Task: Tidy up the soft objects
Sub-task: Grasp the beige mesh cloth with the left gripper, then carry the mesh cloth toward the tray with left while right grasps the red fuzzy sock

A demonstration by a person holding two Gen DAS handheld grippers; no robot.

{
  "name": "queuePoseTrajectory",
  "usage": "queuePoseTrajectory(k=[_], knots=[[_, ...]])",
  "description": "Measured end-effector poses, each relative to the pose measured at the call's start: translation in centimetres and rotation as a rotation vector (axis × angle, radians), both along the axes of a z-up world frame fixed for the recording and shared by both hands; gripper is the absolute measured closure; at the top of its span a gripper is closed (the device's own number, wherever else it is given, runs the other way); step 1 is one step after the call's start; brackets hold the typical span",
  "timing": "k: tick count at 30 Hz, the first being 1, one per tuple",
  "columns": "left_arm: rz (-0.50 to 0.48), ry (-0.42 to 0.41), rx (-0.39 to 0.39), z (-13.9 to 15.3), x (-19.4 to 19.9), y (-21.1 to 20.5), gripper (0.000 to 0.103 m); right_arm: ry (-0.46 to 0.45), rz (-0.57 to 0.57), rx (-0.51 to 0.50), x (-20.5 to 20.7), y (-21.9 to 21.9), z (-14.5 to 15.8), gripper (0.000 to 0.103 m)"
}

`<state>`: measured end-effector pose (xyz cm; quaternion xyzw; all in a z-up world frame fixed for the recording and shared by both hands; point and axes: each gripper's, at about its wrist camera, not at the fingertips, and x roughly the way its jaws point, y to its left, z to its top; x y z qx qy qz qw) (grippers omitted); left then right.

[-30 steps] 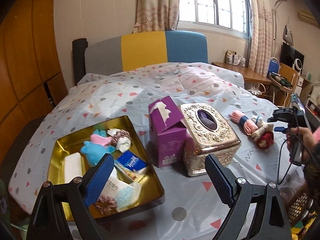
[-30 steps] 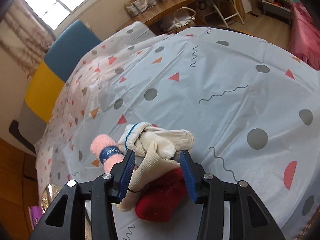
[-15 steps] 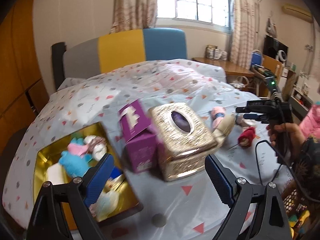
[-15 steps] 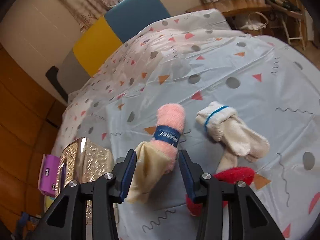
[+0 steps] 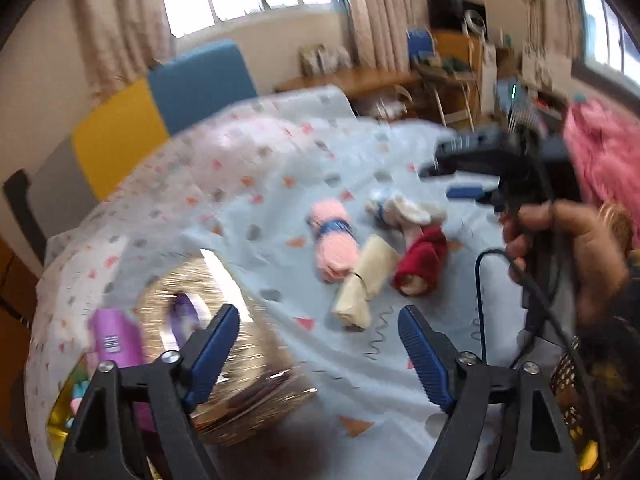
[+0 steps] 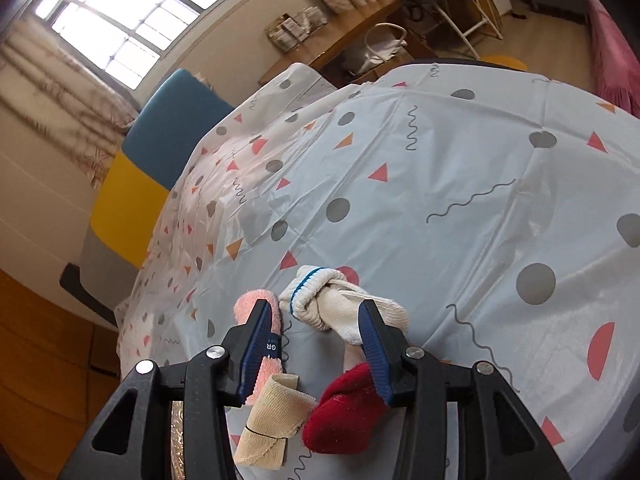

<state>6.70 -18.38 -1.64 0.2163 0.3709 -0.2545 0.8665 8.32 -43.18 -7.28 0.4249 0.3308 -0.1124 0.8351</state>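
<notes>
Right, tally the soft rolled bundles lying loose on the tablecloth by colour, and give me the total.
Pink: 1, the pink roll
White with blue stripe: 1, the white sock bundle
Beige: 1, the beige roll
Red: 1, the red bundle
Total: 4

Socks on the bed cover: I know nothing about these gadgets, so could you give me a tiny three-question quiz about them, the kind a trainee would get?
1. True or false: the red sock lies inside the gold tissue box.
2. Which bundle has a wide blue band around its middle? A) pink roll B) beige roll C) red sock
3. Fill in: ____ soft bundles lie close together on the patterned cover.

Key: 1 false, the red sock lies on the cover. 2 A. 3 four.
</notes>
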Motion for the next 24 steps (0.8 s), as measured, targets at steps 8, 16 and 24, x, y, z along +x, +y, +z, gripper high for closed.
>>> queuePoseTrajectory(k=[8, 16, 24], knots=[[0.027, 0.080, 0.125, -6.7, 4.5, -5.7, 0.027, 0.032, -0.002, 0.055, 0.0, -0.5, -1.1, 0.058], [0.092, 0.268, 0.109, -11.2, 8.0, -6.5, 0.072, 0.086, -0.009, 0.082, 0.2, -0.9, -2.2, 0.058], [0.107, 0.254, 0.009, -9.7, 4.9, -4.6, 0.079, 0.195, 0.044, 0.096, 0.9, -0.1, -3.6, 0.058]])
